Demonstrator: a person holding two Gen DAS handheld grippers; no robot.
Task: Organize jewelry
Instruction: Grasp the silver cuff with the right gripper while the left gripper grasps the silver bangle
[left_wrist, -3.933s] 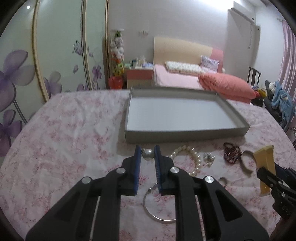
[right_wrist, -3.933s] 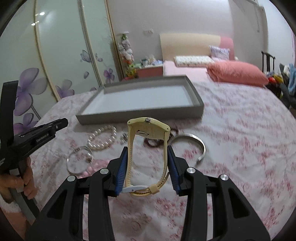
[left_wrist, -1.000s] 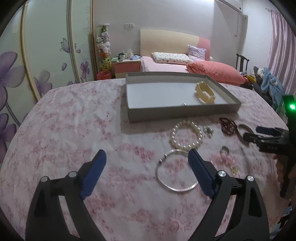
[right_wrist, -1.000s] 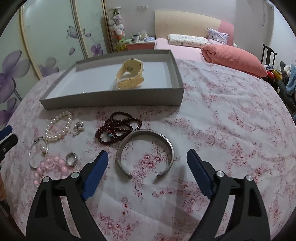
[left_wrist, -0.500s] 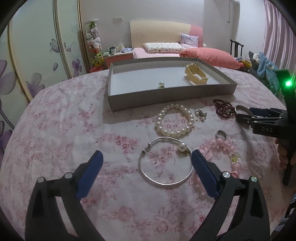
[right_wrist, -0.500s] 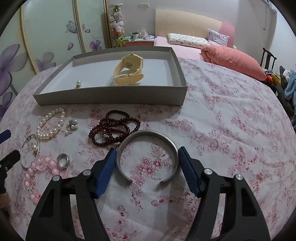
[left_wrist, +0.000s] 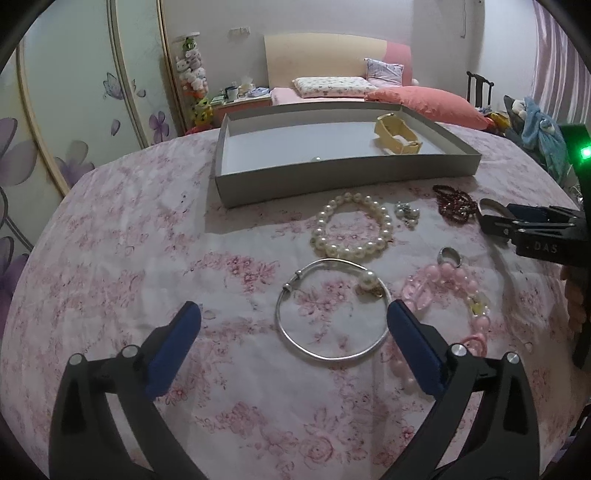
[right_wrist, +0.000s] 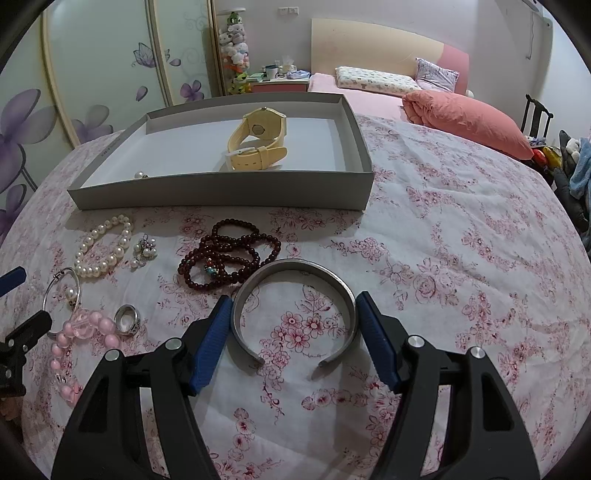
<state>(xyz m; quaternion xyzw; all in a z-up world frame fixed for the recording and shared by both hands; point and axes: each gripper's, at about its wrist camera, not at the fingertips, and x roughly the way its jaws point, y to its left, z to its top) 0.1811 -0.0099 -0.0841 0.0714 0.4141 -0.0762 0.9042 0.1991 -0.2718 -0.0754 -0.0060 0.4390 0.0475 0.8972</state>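
Note:
A grey tray (right_wrist: 221, 192) holds a yellow watch (right_wrist: 255, 144) and a small pearl earring (right_wrist: 139, 175). My right gripper (right_wrist: 293, 314) is open, its blue pads on either side of a silver cuff bangle (right_wrist: 291, 267) on the cloth, close to it. My left gripper (left_wrist: 291, 321) is open wide and low over a thin silver bangle with a pearl (left_wrist: 332, 354). Nearby lie a pearl bracelet (left_wrist: 351, 230), a pink bead bracelet (left_wrist: 443, 284), a ring (left_wrist: 450, 255), dark red beads (right_wrist: 229, 254) and a small earring cluster (left_wrist: 406, 212).
The jewelry lies on a round table under a pink floral cloth (right_wrist: 461, 258). The right gripper's body shows at the right edge of the left wrist view (left_wrist: 535, 229). A bed with pink bedding (right_wrist: 461, 114) and wardrobe doors stand behind.
Both grippers have come down toward the table. The right gripper's pads have closed in around the silver cuff. The left gripper has moved in over the thin silver bangle.

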